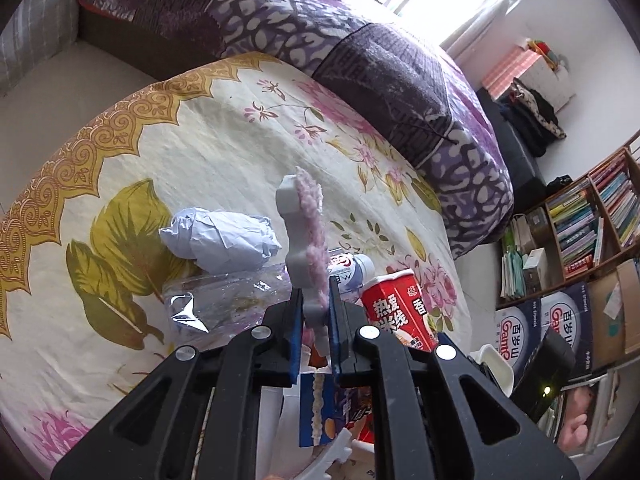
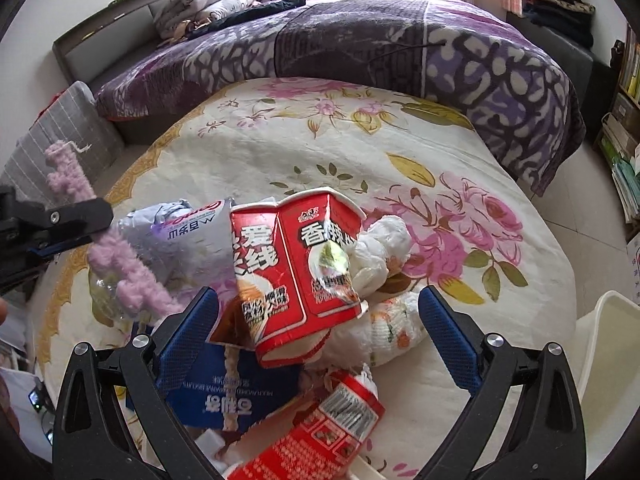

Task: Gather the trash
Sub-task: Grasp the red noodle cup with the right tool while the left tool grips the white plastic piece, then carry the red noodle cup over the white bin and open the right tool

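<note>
My left gripper (image 1: 316,312) is shut on a grey plastic piece wrapped in fuzzy pink yarn (image 1: 306,236), held upright above the floral-cloth table (image 1: 200,140); the same piece (image 2: 116,256) shows at the left of the right wrist view. My right gripper (image 2: 318,328) is open wide, its fingers on either side of a crushed red noodle carton (image 2: 296,264) without touching it. The carton (image 1: 400,304) also shows in the left wrist view. Trash lies piled on the table: a crumpled paper ball (image 1: 224,240), a crushed clear bottle (image 1: 228,300), white tissue wads (image 2: 380,256), a blue biscuit box (image 2: 232,392), a red wrapper (image 2: 324,432).
A bed with a purple patterned blanket (image 2: 400,48) stands behind the table. A bookshelf (image 1: 592,216) and stacked water cartons (image 1: 540,328) are at the right. A white chair (image 2: 608,344) stands by the table's right edge. A grey striped cushion (image 2: 60,140) is at the left.
</note>
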### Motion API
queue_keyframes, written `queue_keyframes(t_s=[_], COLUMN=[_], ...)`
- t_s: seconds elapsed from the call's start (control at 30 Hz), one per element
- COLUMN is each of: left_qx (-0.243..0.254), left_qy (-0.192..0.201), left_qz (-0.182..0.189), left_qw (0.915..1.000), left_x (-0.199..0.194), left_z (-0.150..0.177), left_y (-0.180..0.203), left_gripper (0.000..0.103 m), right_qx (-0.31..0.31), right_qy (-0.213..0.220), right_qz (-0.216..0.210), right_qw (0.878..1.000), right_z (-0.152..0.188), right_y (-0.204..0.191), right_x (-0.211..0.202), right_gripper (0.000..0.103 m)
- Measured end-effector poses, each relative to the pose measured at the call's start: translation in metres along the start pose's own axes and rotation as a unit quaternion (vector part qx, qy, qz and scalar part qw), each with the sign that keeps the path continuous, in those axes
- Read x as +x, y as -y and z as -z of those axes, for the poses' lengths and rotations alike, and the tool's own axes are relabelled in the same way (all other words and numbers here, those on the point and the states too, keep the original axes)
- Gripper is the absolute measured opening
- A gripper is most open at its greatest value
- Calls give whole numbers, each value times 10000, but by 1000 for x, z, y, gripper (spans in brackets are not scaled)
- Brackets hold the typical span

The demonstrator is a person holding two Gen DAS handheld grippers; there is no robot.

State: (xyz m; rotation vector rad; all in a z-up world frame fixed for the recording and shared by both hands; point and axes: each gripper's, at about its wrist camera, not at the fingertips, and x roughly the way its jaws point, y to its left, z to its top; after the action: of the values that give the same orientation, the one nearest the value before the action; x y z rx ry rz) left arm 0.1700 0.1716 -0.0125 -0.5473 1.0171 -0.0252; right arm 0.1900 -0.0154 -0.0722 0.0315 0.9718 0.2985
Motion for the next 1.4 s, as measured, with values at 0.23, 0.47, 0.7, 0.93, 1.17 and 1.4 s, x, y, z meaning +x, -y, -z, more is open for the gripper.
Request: queue_keyframes(t_s=[0.23,0.47,0.7,0.93,1.17,1.4], left_qx=[77,359,879,1407,1715,1900], left_qy=[-8,217,708,1134,1179,1096], left_qz=[30,-50,-268,-456,-420,-346], left_qw=[10000,9991,9932,9825,9772,9750], left_x=[2,-7,-25,-37,-37,-32], left_z=[3,5,13,29,46,59], left_y=[0,16,45,80,104,123], left_gripper=[11,11,11,11,11,11], right_qx=[155,382,483,575,764,1038], right_qy=[16,473,916,978,934,939], right_qz=[-389,-341,-79,323,625,780], right_qw=[9991,9976,9946,9930,9907,9871], right_z=[-1,-4,-2,9,20,28], right_y=[0,5,14,28,50,74], right_x=[1,-31,-68,-92,-108,-124], right_gripper=[45,43,42,43,43,44])
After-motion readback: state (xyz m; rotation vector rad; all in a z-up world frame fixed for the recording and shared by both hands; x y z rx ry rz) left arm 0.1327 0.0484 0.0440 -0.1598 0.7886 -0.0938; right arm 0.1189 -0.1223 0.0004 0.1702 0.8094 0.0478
